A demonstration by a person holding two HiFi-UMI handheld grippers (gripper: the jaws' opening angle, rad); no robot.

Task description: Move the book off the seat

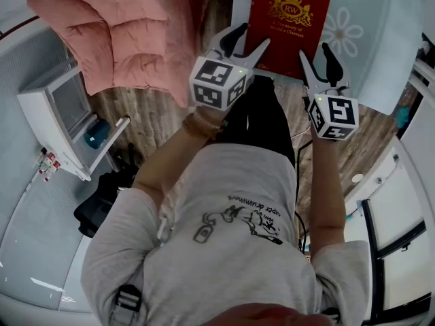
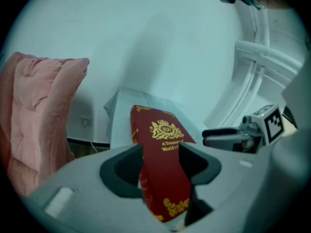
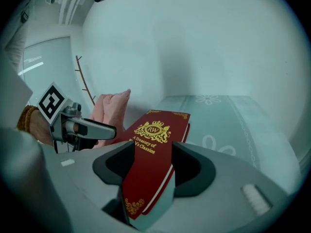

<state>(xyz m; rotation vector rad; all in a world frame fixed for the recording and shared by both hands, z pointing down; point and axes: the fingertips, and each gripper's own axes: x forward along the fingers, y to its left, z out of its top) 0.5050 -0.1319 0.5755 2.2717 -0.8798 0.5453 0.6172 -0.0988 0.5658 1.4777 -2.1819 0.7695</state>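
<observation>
A red hardback book point(image 1: 289, 19) with a gold crest lies over the white flower-patterned seat point(image 1: 380, 39), its near edge towards me. My left gripper point(image 1: 250, 38) is shut on the book's near left corner. My right gripper point(image 1: 316, 51) is shut on the near right corner. In the left gripper view the book point(image 2: 163, 130) fills the gap between both jaws, with the seat point(image 2: 121, 110) behind it. In the right gripper view the book point(image 3: 153, 140) is likewise pinched over the seat point(image 3: 228, 115). Whether the book's far end rests on the seat I cannot tell.
A pink quilted blanket point(image 1: 115, 32) hangs to the left of the seat, over the wooden floor point(image 1: 143, 121). A white cabinet point(image 1: 61, 114) stands at the left, with a black bag point(image 1: 98, 206) on the floor below it. White walls close in on the right.
</observation>
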